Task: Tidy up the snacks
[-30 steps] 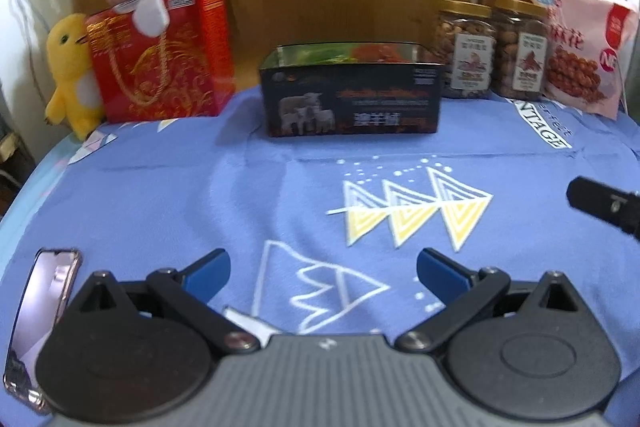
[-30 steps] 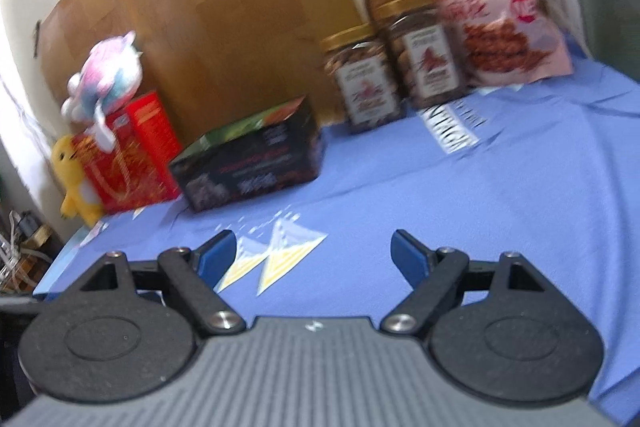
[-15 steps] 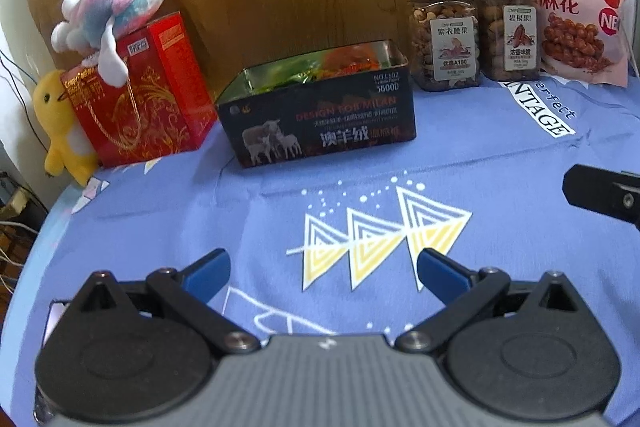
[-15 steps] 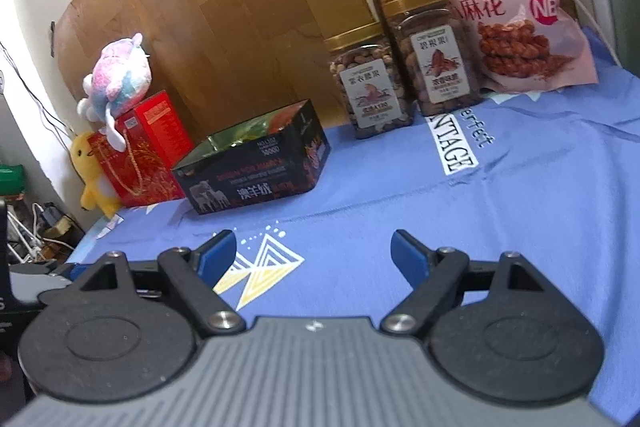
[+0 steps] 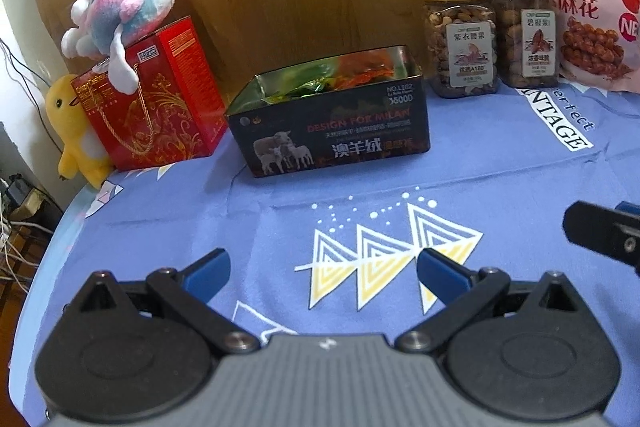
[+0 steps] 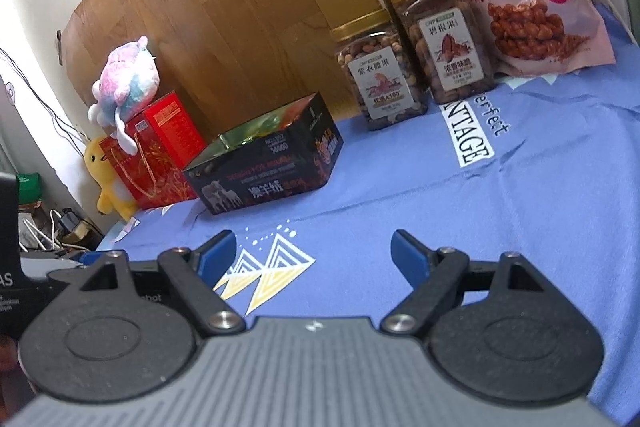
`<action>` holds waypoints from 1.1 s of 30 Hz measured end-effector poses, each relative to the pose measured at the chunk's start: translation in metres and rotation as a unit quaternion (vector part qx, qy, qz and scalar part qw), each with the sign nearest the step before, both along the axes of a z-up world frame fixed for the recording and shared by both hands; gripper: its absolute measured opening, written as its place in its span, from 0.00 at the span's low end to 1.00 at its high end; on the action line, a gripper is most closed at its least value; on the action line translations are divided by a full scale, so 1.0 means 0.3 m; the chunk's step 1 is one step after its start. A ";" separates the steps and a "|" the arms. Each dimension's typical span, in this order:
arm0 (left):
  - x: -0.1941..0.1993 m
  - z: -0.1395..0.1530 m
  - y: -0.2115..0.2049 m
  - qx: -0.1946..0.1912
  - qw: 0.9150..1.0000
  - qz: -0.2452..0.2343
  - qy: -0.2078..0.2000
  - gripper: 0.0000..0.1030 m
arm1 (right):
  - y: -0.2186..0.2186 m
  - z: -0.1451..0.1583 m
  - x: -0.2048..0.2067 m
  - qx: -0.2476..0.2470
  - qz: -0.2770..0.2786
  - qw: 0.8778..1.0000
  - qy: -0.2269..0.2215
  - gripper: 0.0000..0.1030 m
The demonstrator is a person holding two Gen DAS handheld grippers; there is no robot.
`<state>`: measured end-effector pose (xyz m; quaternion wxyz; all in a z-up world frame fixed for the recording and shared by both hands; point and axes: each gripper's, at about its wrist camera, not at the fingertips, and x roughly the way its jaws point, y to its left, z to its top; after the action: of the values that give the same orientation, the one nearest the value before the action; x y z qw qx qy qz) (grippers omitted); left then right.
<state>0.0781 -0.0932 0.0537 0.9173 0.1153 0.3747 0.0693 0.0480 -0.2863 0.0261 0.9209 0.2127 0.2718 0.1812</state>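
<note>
Tin (image 5: pixel 332 123): open black box at the back of the blue cloth (image 5: pixel 500 195), at about 12 o'clock from the left gripper (image 5: pixel 322 273) and about 11 o'clock from the right gripper (image 6: pixel 312 253); well apart from both.
Tin axis: long side runs left to right across the left view, front face toward that gripper.
Tin contents: green and orange wrappers (image 5: pixel 320 83) inside; how many, cannot tell.
Jars (image 5: pixel 460 41): two gold-lidded nut jars side by side, just right of the tin, at 1 o'clock from either gripper.
Bag (image 5: pixel 588 15): pink snack bag leaning behind and right of the jars.
Nearer arm: by my reading, left for the tin, right for jars and bag.
Left gripper: jaws wide, nothing between.
Right gripper: jaws wide, nothing between.
Off to the side: red gift box (image 5: pixel 156 95) at 10 o'clock, plush toy (image 5: pixel 124 7) on top.
</note>
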 end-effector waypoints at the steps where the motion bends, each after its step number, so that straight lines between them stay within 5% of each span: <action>1: 0.000 0.000 0.002 -0.001 1.000 0.001 0.000 1.00 | -0.001 0.001 0.002 0.004 -0.001 1.000 0.000 0.84; 12: -0.012 -0.007 0.035 -0.009 1.000 0.000 0.004 1.00 | 0.014 0.007 -0.005 0.014 -0.008 1.000 0.003 0.84; 33: -0.023 -0.003 0.223 -0.084 0.996 0.001 0.008 1.00 | 0.159 0.059 -0.012 -0.041 -0.005 0.999 -0.004 0.84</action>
<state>0.0711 -0.0263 0.0529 0.9207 0.0385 0.3866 0.0377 0.0445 -0.2385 0.0439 0.9307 0.1752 0.2744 0.1666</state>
